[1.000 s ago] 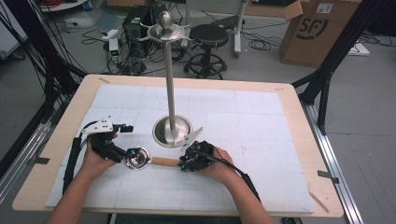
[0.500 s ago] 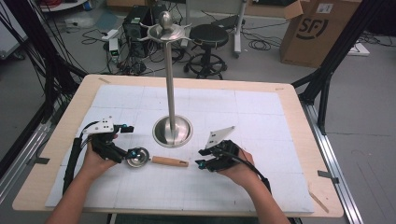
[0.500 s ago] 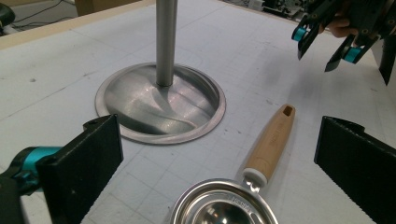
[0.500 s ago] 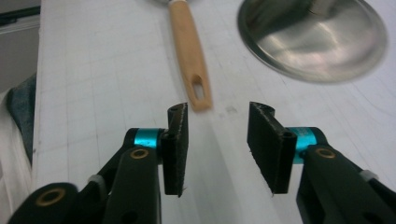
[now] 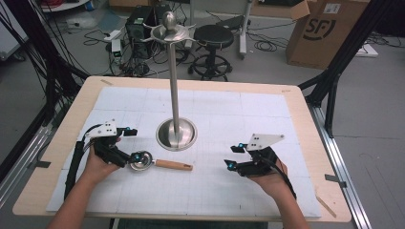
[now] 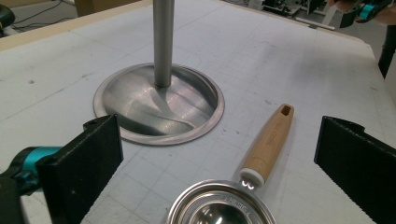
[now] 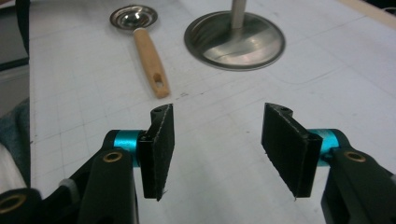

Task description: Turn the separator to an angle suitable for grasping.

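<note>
A: From the high view, where does the strainer (image 5: 142,161) lie?

B: Flat on the white mat (image 5: 248,114), just in front of the stand's round base (image 5: 176,133), its wooden handle (image 5: 173,165) pointing toward the right gripper (image 5: 231,156). The left gripper (image 5: 135,156) sits at the metal bowl end. The right gripper is well apart from the handle, its jaws having just been opening with nothing between them.

A: And the left gripper view?

B: Its jaws stand wide on either side of the strainer's rim (image 6: 219,205), not pressing it. Likely they are spread so as to straddle the bowl before closing. The handle (image 6: 268,142) runs away toward the stand's pole (image 6: 163,42).

A: The right gripper view?

B: Jaws parted about halfway over bare mat, empty. The handle (image 7: 150,63) lies beyond them, its hanging hole nearest the camera; that hole presumably suits a hook on the stand.
</note>
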`<state>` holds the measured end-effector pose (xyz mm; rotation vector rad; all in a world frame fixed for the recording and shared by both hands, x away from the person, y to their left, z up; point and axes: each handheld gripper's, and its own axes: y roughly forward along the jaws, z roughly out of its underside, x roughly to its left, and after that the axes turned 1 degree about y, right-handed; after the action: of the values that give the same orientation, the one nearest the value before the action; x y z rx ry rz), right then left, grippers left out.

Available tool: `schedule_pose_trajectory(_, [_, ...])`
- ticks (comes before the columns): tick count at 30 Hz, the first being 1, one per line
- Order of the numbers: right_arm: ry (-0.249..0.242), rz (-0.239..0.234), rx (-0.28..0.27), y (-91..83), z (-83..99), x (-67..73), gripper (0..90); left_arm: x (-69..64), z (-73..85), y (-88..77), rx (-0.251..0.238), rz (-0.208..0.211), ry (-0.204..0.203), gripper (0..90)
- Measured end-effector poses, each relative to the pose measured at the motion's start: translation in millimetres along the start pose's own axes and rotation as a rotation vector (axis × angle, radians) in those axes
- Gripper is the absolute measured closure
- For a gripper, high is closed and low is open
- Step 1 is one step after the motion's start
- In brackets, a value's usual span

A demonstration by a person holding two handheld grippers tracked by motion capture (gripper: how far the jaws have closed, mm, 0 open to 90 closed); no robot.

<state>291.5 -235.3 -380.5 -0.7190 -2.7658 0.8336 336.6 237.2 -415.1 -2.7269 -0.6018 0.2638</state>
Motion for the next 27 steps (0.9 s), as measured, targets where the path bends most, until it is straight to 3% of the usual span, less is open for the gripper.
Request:
schedule_pose_trajectory(4, [0.027,0.021,-0.060,-11.4,6.6,-8.9,39.4,0.1,0.4,1.1,0.003,-0.002,0.000,1.7])
schedule_pose_trajectory(6, [0.068,0.033,-0.117,-19.0,12.7,-16.0,36.9,0.5,0.5,0.7,0.003,0.001,-0.001,1.7])
schedule_pose_trajectory(13, [0.130,0.073,-0.184,-34.7,22.6,-28.1,30.8,0.2,0.1,-0.2,-0.001,-0.001,-0.001,1.7])
schedule_pose_trajectory(17, [0.140,0.080,-0.218,-40.0,26.3,-32.7,28.8,-0.8,0.5,0.9,0.009,0.001,0.003,1.7])
schedule_pose_trajectory(27, [0.175,0.086,-0.258,-38.7,28.1,-38.9,24.5,0.5,1.1,0.4,0.009,0.002,0.000,1.7])
